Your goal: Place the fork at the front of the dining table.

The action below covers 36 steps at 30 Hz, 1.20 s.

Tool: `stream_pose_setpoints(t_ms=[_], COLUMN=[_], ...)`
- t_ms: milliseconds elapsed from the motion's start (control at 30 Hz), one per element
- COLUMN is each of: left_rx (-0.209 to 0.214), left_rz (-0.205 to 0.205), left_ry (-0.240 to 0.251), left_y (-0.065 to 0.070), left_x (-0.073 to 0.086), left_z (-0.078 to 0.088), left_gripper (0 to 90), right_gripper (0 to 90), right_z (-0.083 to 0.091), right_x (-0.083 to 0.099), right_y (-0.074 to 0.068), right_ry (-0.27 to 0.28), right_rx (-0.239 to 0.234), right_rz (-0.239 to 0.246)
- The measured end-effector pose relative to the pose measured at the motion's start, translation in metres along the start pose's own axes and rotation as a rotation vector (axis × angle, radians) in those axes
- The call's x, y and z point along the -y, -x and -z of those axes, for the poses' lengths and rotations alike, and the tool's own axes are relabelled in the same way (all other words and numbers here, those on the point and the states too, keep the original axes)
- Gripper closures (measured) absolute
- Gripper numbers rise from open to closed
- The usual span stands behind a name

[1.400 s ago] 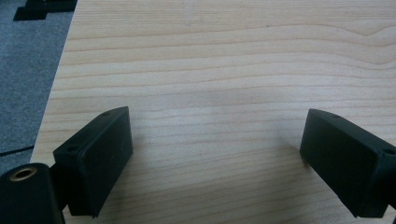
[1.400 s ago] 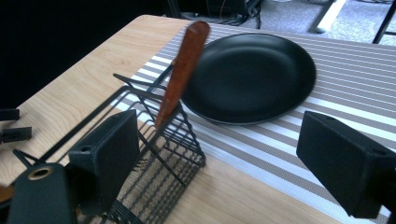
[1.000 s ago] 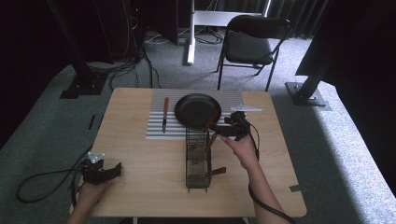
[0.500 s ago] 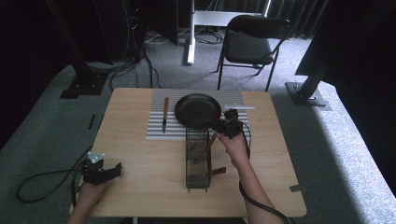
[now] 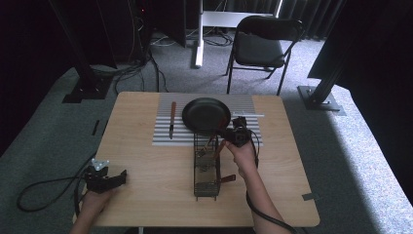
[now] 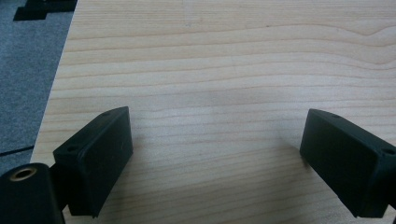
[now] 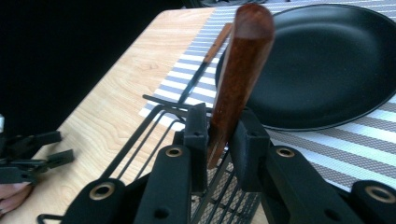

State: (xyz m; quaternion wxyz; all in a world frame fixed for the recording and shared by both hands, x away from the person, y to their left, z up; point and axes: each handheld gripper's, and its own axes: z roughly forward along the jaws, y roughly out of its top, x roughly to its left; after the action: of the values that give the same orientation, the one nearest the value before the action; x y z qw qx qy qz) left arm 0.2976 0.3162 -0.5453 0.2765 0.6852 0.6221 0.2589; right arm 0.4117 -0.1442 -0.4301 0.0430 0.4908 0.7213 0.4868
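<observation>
A black frying pan (image 5: 206, 115) sat on a striped mat (image 5: 165, 135) at the far middle of the surface (image 5: 146, 195), with a wooden-handled knife (image 5: 172, 118) lying to its left. Just near of the pan stood a black wire basket (image 5: 206, 183), with another brown handle (image 5: 227, 178) at its right side. The right gripper (image 5: 227, 137) hovered over the basket's far end; its jaws had just been closing and gripped the wooden-handled utensil (image 7: 240, 70), which stood upright in the basket. The left gripper (image 5: 106, 178) rested at the near left, well apart, jaws wide open on bare wood.
</observation>
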Motion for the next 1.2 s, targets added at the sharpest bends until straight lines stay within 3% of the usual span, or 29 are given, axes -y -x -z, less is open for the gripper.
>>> stream_pose_setpoints(t_ms=[133, 400, 667, 1200], left_rx=[0.000, 0.000, 0.000, -0.001], left_rz=[0.000, -0.001, -0.001, 0.000], left_ry=[0.000, 0.000, 0.000, 0.001], left_y=[0.000, 0.000, 0.000, 0.000], left_x=[0.000, 0.000, 0.000, 0.000], left_z=[0.000, 0.000, 0.000, 0.000], left_gripper=[9.2, 9.2, 9.2, 9.2], right_gripper=[80.3, 80.9, 80.9, 81.0], right_z=[0.001, 0.006, 0.018, 0.057], right_x=[0.002, -0.001, -0.008, -0.032], right_y=[0.001, -0.004, -0.007, -0.017], right_ry=[0.019, 0.030, 0.051, 0.128], right_rx=[-0.034, -0.009, -0.013, -0.015], right_rz=[-0.014, 0.017, 0.032, 0.064])
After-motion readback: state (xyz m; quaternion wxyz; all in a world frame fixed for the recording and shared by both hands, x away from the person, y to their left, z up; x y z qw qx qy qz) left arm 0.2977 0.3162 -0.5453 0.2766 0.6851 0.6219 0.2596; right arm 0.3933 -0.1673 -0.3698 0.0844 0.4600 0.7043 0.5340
